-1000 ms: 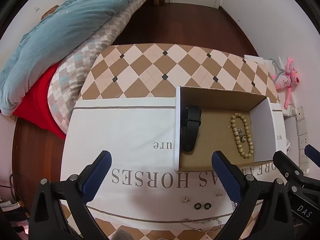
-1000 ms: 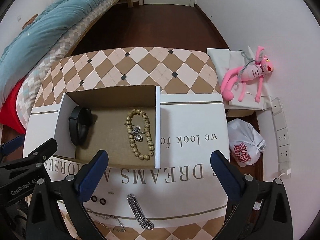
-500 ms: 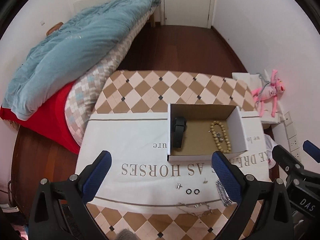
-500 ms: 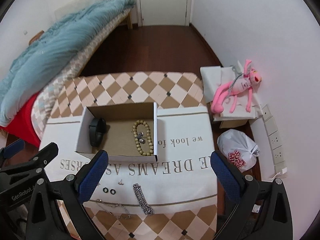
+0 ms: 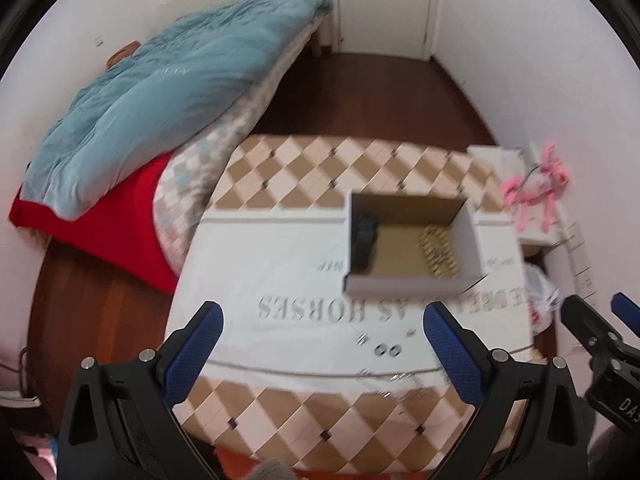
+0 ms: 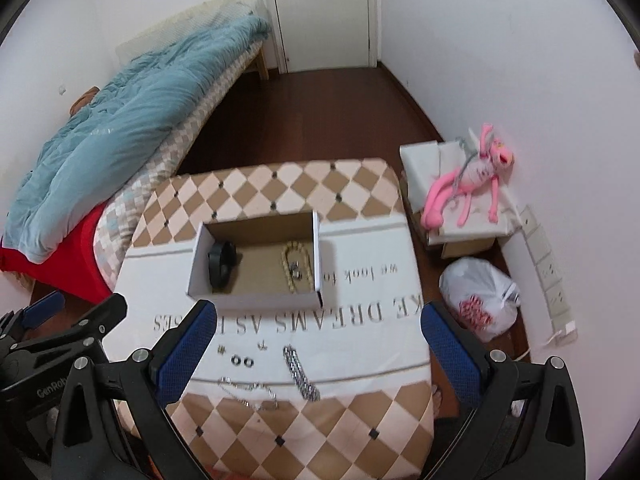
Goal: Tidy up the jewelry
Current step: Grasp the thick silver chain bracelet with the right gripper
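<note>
Jaws on both tools stand spread wide with nothing between them. The left gripper (image 5: 322, 334) and the right gripper (image 6: 318, 334) hang well above the near end of the table (image 6: 280, 184), apart from everything on it.

Below them, on the white printed cloth (image 6: 360, 344), loose jewelry lies in the open: a thick silver chain bracelet (image 6: 301, 373), a thin necklace (image 6: 250, 392) near the cloth's front edge, two small black rings (image 6: 242, 360) side by side, and a couple of tiny studs (image 6: 262, 346) just beyond them.

Farther back sits the open cardboard box (image 6: 256, 300). Inside, a black band (image 6: 221, 260) lies at its left end and a beaded bracelet (image 6: 294, 266) at its right, with a small metal piece lying within the bead loop.

Around the table: a bed with a blue quilt (image 6: 132, 120) to the left, a pink plush toy (image 6: 466, 184) on a white box to the right, a plastic bag (image 6: 480, 298) on the floor beneath it, and a closed door (image 6: 324, 12) at the far wall.
</note>
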Tool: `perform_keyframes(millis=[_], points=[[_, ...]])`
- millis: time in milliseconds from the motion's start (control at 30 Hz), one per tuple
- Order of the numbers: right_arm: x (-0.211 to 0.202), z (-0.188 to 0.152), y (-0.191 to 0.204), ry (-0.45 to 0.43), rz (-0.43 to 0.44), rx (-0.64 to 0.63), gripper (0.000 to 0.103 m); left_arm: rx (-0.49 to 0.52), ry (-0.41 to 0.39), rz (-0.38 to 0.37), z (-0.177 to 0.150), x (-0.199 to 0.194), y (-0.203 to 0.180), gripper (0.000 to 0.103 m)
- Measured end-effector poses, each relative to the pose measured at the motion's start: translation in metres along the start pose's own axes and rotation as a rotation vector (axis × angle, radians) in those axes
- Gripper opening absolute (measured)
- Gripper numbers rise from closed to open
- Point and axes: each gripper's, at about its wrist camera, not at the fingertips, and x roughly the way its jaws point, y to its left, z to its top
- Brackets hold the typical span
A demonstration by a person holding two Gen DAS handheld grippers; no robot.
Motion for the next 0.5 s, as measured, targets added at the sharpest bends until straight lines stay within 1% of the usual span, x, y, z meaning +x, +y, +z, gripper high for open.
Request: perform_keyframes(millis=[100, 267, 300, 333, 367, 400, 467, 500], points=[[0.027, -0.022, -0.006, 0.073, 0.006, 0.009, 0.103, 0.004, 0.046, 0.033, -0.020, 0.026, 0.002, 0.102], [0.085, -0.062, -0.012, 0.213, 0.026, 0.013, 0.102, 0.005, 0.193, 0.079, -0.061, 0.084, 0.008, 0.102], [0.099, -0.071, -0.013, 0.245, 0.037, 0.018, 0.099, 0.005, 0.213, 0.086, -0.067, 0.092, 0.009, 0.102], [0.109, -0.077, -0.013, 0.267, 0.038, 0.022, 0.093, 0.003, 0.244, 0.092, -0.075, 0.102, 0.011, 0.102], [0.121, -0.086, -0.012, 0.295, 0.036, 0.021, 0.089, 0.000, 0.268, 0.093, -0.082, 0.110, 0.012, 0.102], [0.130, -0.092, -0.012, 0.313, 0.031, 0.019, 0.084, -0.001, 0.284, 0.095, -0.086, 0.115, 0.013, 0.102], [0.147, -0.105, -0.011, 0.344, 0.034, 0.024, 0.081, -0.004, 0.320, 0.092, -0.097, 0.126, 0.014, 0.102], [0.153, -0.111, -0.010, 0.355, 0.033, 0.024, 0.076, -0.006, 0.338, 0.088, -0.103, 0.131, 0.014, 0.102]])
